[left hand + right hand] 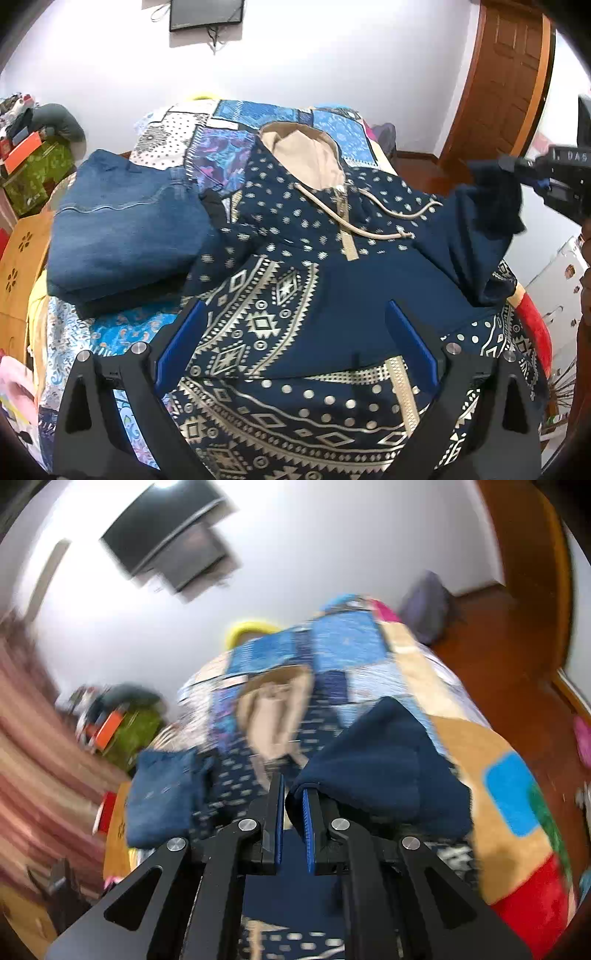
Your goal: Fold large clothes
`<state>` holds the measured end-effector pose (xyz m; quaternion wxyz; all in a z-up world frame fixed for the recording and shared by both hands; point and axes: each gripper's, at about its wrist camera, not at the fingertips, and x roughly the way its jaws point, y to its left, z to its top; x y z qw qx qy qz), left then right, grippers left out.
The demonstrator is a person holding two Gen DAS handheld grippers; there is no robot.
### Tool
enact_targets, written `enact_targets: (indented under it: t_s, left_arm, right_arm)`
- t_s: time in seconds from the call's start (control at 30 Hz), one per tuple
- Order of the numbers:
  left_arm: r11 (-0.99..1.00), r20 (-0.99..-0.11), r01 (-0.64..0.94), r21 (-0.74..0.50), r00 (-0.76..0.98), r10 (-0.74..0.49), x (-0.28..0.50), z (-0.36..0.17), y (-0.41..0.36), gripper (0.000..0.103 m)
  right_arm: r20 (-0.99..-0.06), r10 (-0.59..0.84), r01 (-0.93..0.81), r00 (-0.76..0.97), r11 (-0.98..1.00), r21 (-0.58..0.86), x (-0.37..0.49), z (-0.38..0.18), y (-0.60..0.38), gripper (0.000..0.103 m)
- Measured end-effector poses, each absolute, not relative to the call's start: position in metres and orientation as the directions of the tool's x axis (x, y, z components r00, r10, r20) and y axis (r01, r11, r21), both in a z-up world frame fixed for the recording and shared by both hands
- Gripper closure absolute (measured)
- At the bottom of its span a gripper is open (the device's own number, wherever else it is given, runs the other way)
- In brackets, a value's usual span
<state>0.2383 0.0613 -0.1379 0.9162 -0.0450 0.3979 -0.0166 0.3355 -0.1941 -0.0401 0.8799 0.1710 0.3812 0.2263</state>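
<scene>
Patchwork bedspread [229, 155] serves as the folding surface, with the navy patterned hoodie [295, 288] spread front-up across it.

Folded jeans [122, 229] sit just beside the hoodie, likely set aside as finished. Right gripper [293, 794] is pinched on the plain navy sleeve [388, 771], cuff bunched over its blue pads and raised off the bed, probably to carry it across the chest. Left gripper [295, 347] hangs spread wide over the hem, gripping nothing.
</scene>
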Motion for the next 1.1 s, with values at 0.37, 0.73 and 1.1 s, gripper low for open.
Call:
enact_targets:
  t_s: [0.37, 0.73, 1.1]
  left_arm:
    - [0.988, -0.710, -0.101, -0.120, 0.704, -0.014, 0.205, -0.132, 0.118, 0.006]
    - [0.965, -0.762, -0.175, -0.194, 0.647, -0.036, 0.192, -0.158, 0.146, 0.006]
    - [0.981, -0.798, -0.042, -0.190, 0.589, -0.130, 0.237, -0.166, 0.082, 0.006]
  right_arm:
    - [-0.726, 0.594, -0.495, 0.347, 0.773, 0.396, 0.314, -0.097, -0.051, 0.095]
    - [-0.854, 0.506, -0.498, 0.121, 0.775, 0.388, 0.308, -0.144, -0.035, 0.087]
    - [-0.773, 0.439, -0.370, 0.457, 0.885, 0.283, 0.308, -0.088, -0.153, 0.045]
